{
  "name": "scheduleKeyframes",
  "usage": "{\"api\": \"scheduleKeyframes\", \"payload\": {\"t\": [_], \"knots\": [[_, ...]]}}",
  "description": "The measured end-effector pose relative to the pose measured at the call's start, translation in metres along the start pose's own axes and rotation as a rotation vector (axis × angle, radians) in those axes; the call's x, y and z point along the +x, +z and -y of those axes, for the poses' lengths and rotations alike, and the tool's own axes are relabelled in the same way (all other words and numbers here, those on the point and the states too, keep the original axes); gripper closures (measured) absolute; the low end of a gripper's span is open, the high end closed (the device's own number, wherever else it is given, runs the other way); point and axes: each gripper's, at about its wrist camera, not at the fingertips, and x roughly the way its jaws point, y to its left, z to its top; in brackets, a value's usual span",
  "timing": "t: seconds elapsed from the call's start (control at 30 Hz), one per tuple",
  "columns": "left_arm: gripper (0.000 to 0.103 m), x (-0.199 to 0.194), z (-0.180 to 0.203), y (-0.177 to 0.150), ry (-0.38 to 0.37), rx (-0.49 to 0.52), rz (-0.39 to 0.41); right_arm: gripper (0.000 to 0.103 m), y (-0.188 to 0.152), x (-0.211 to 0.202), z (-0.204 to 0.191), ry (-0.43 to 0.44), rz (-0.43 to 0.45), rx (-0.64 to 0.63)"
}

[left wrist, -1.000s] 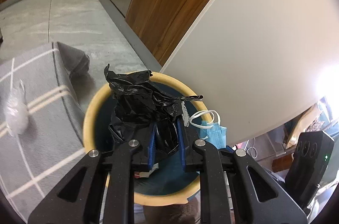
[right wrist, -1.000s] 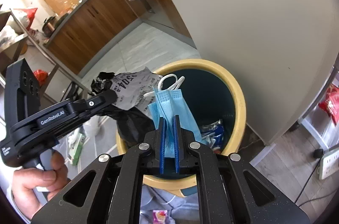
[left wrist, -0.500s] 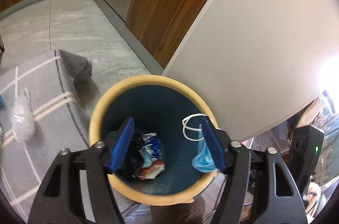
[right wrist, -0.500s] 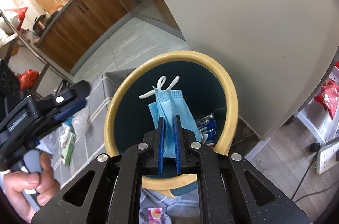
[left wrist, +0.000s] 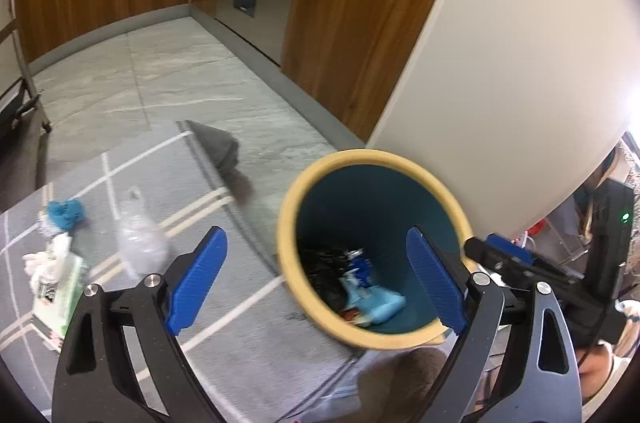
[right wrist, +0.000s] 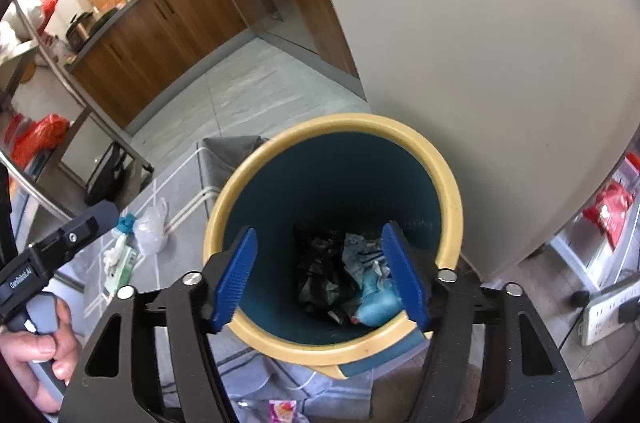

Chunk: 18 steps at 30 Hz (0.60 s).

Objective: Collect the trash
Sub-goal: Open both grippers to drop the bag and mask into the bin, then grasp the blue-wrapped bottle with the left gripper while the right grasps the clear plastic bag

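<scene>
Left tongs: the black left gripper with blue ribbed pads [left wrist: 316, 281] has its jaws opening, wide apart, with nothing clamped between them; one pad shows over the grey striped rug [left wrist: 240, 303], the other over the bin's mouth.
Right tongs: the black right gripper with blue ribbed pads [right wrist: 320, 277] also has its jaws opening and grasps nothing; both pads straddle the bin's opening from above.
Bin: the round waste bin with a yellow rim and dark teal inside [right wrist: 452, 199] stands on the floor against a pale cabinet side [right wrist: 480, 43].
Trash in the bin: a crumpled black plastic bag [right wrist: 320, 275] and a light blue face mask [right wrist: 378, 301] lie at the bottom among other wrappers, below and between the right gripper's pads, apart from them.
Same trash, left view: the mask [left wrist: 380, 303] lies at the bottom, between the pads in the picture but touching neither.
Only in the left view: loose litter on the rug, namely a clear crumpled plastic bag [left wrist: 140, 243], a blue crumpled scrap [left wrist: 66, 213] and a white-and-green packet [left wrist: 56, 287].
Only in the right view: a hand [right wrist: 36, 355] around the left gripper's handle, and a white power strip [right wrist: 608, 307] on the floor.
</scene>
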Motion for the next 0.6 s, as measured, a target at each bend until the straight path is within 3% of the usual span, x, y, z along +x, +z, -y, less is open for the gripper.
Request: {"api": "scheduleKeyframes", "payload": {"t": [0.17,0.6], "knots": [[0.012,-0.012,-0.023,-0.006,0.043,-0.004,0.011,0.025,0.0,-0.003,-0.022,-0.004,0.018,-0.059],[0.012,-0.05,-0.106,-0.031,0.148,-0.099,0.033,0.022,-0.009,0.009,-0.076,0.01,-0.007,-0.164]]}}
